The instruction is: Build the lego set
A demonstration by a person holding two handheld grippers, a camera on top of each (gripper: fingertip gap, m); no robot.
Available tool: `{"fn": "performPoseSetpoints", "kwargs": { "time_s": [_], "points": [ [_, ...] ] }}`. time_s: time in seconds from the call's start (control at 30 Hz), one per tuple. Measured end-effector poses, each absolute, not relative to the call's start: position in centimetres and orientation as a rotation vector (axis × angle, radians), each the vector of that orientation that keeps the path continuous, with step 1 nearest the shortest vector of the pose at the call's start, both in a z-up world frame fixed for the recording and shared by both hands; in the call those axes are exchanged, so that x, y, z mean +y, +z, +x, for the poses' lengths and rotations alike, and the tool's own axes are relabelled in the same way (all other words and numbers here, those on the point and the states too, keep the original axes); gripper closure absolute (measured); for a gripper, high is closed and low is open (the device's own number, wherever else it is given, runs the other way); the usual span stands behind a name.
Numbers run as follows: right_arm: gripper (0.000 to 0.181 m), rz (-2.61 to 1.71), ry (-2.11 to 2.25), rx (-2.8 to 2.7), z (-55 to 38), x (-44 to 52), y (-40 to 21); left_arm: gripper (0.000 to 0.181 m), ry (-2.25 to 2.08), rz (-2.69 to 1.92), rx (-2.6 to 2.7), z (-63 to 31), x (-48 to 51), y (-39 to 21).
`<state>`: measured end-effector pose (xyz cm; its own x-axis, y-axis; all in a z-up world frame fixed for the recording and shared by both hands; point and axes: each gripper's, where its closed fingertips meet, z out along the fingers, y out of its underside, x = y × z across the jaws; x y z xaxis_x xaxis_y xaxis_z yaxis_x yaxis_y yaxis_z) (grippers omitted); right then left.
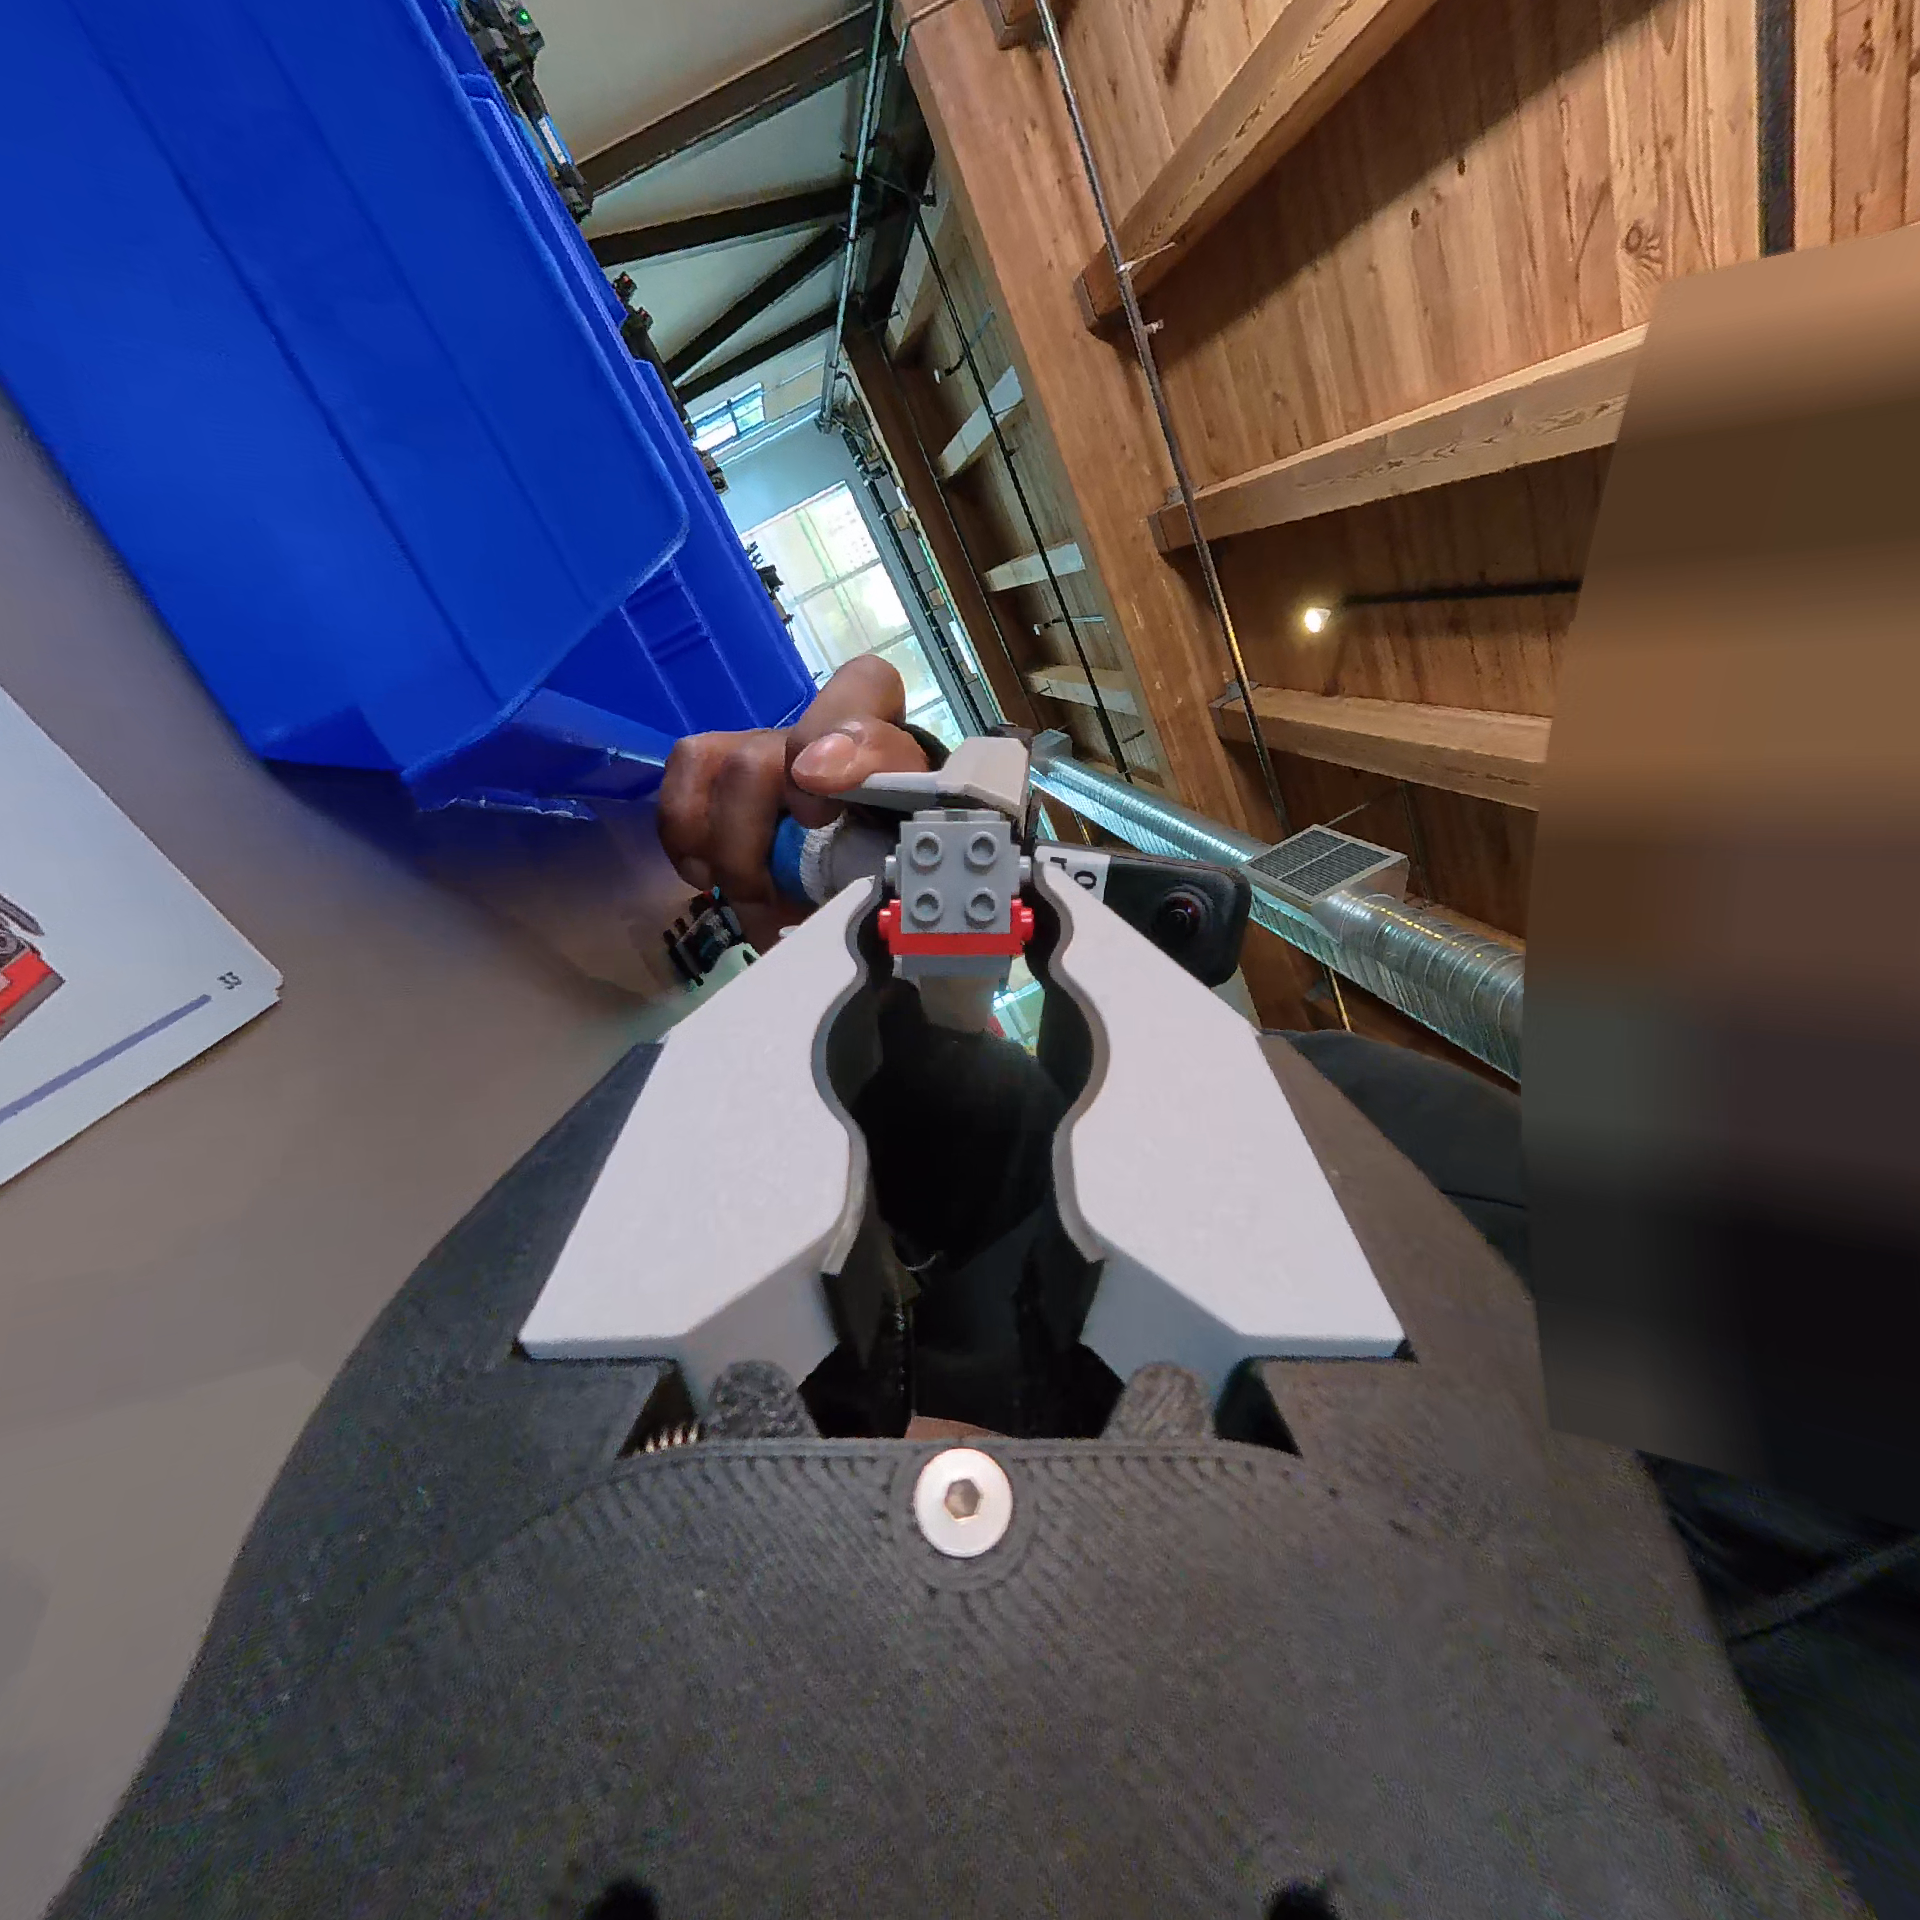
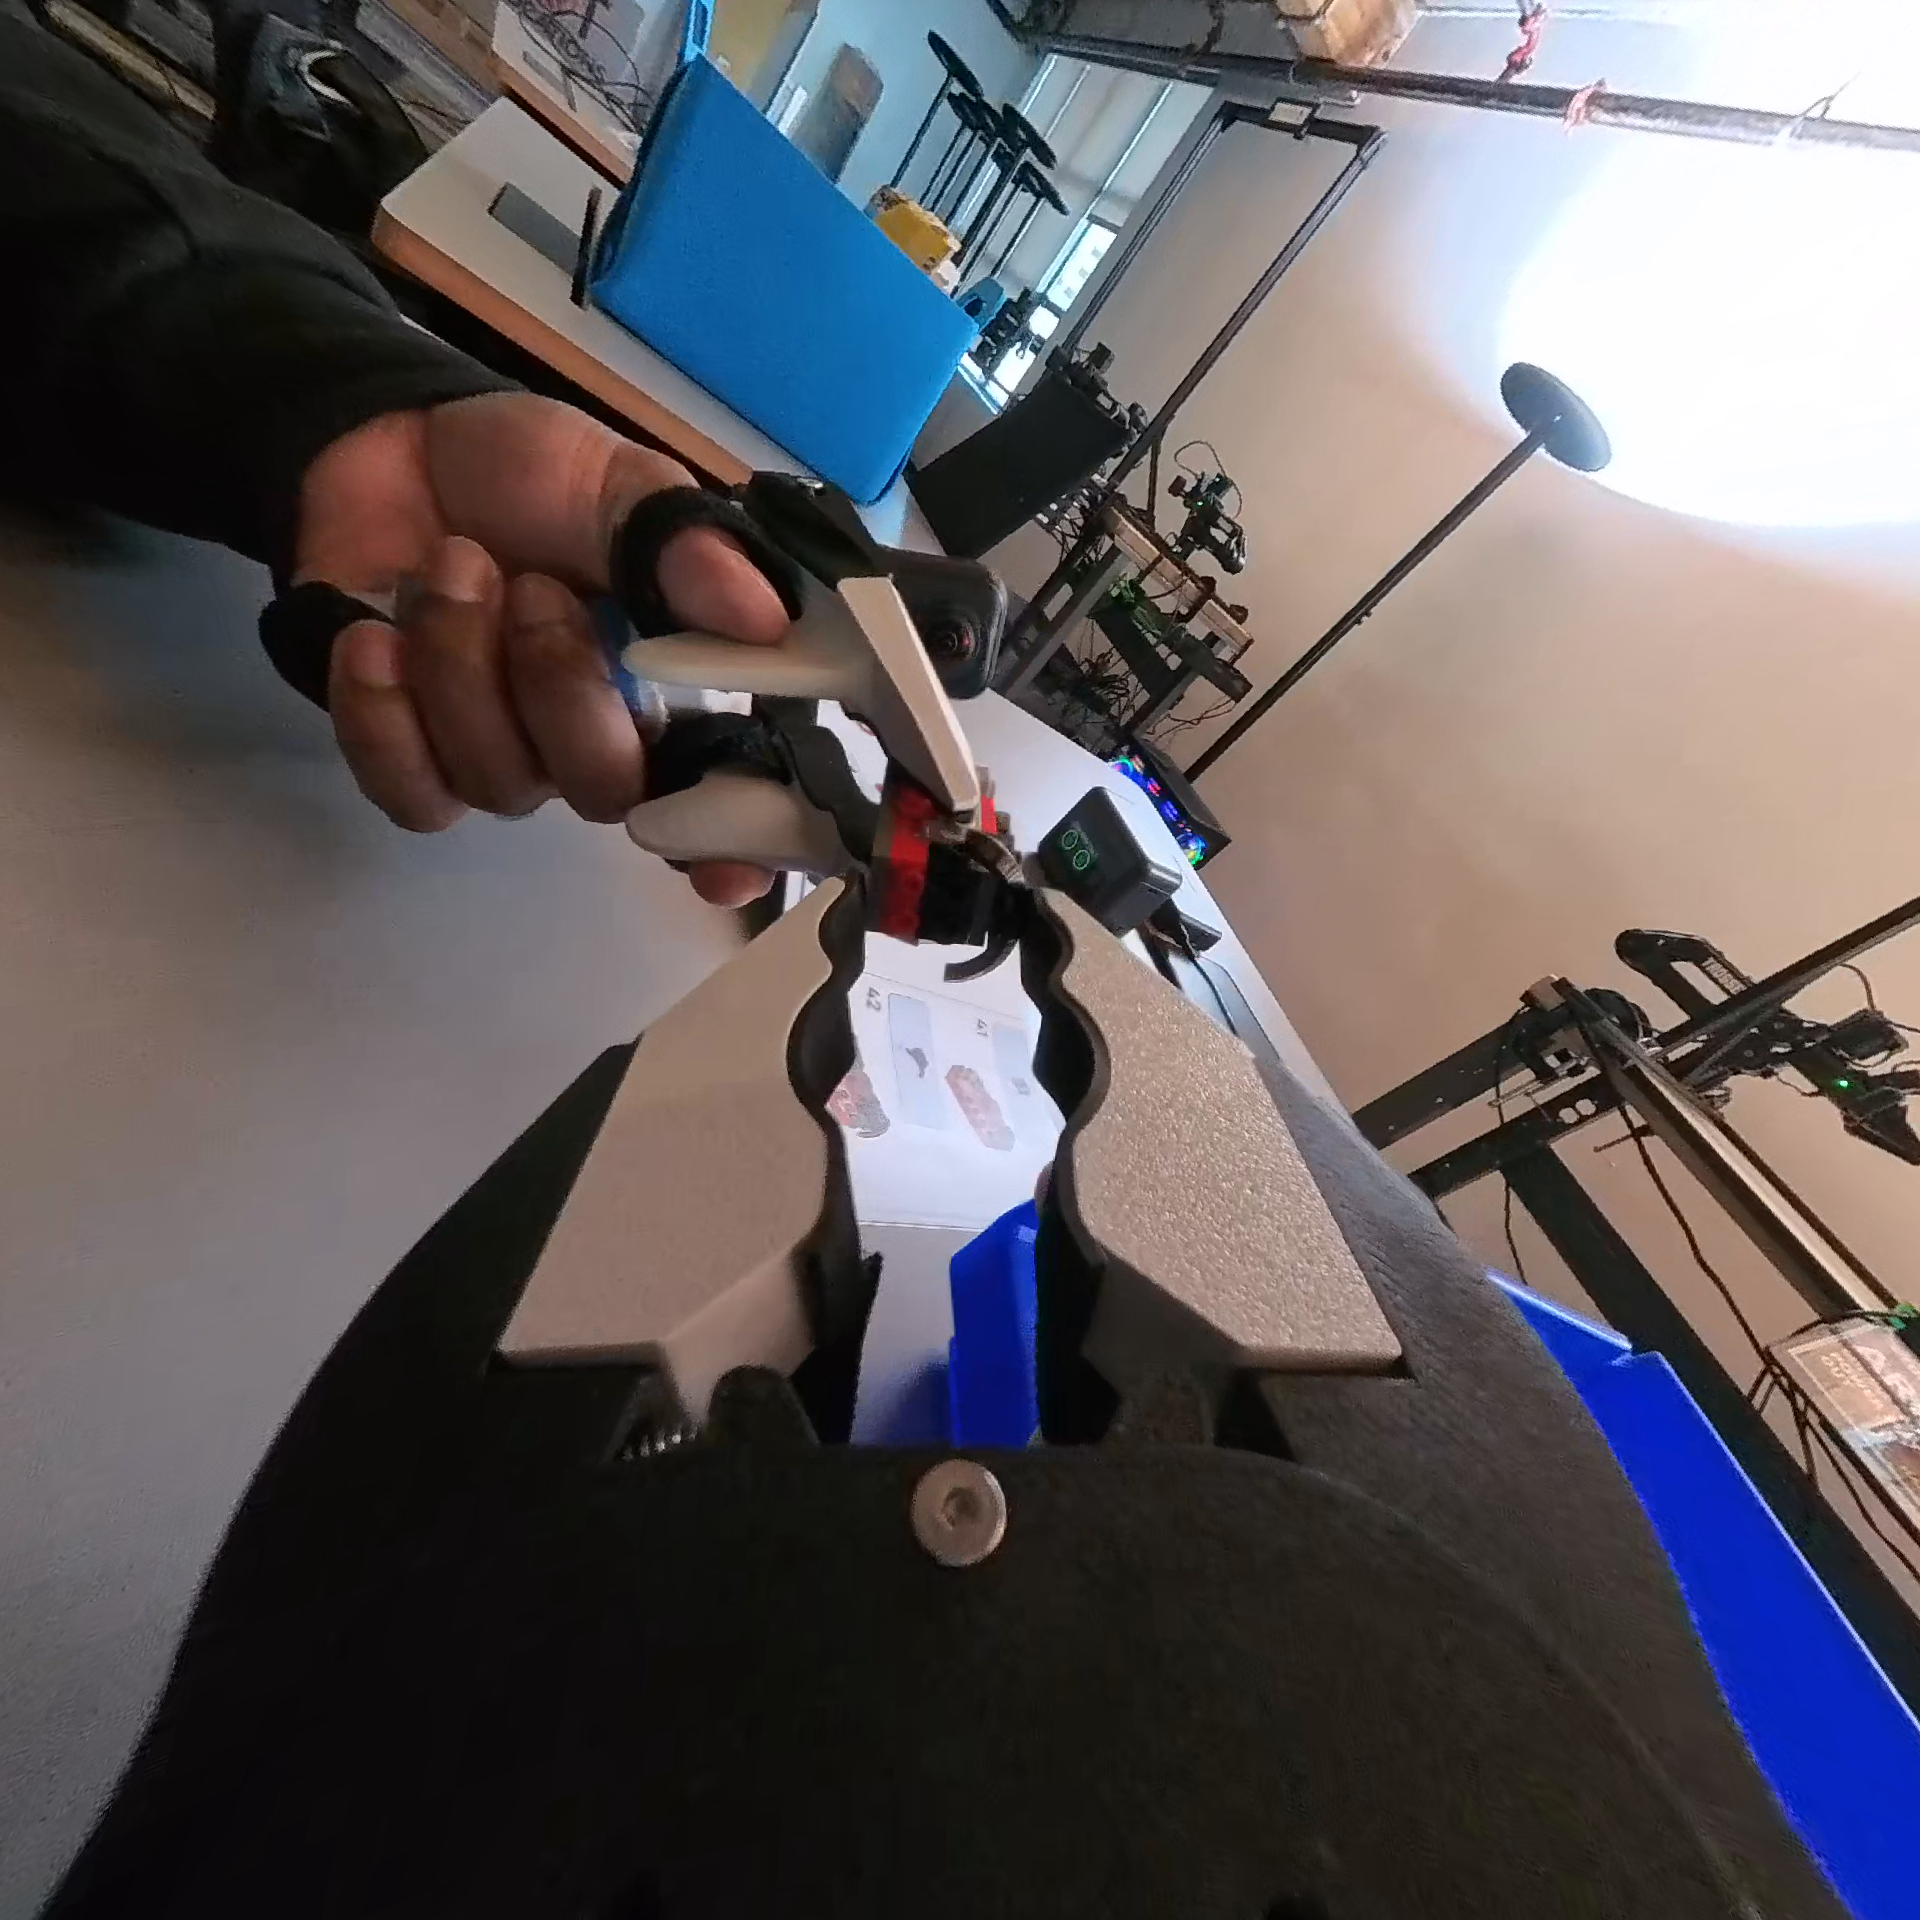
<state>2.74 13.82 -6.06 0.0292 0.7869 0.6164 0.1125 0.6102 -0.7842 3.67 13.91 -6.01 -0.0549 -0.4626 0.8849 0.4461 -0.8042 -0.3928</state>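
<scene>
Left tongs grip grey-red lego piece — instruction sheet print probably illegible.

Blue bins on grey table; wooden wall shelves; silver duct.

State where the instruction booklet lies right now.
In the left wrist view, the instruction booklet lies flat on the table at the left edge, beside the blue bin.

Your left wrist view looks along its fingers, rolled sideways, close on the lego piece, facing your other hand. Your right wrist view faces back, equally close; both share that piece and the blue bin.
</scene>
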Motion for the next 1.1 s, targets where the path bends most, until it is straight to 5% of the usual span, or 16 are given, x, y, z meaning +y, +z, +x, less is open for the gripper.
{"fn": "performPoseSetpoints", "kwargs": {
  "time_s": [0.4, 0.5, 0.63, 1.1],
  "points": [
    [0.149, -0.849, 0.616, -1.489, 2.6, 14.6, -6.5, 0.157, -1.823, -1.618, 0.069, 3.5, 14.3, -6.2],
    [0.127, -0.928, 0.734, -1.487, 2.9, 14.6, -6.5, 0.157, -1.657, -1.569, 0.168, 2.7, 14.6, -5.4],
    [0.116, -1.112, 1.043, -1.416, 3.1, 14.6, -5.8, 0.156, -1.402, -1.483, 0.327, 1.5, 14.5, -3.8],
    [0.119, -1.630, 2.241, -0.428, 1.1, 13.7, -2.3, 0.155, -0.159, -1.077, 0.769, 0.9, 13.2, -1.6]
  ]
}}
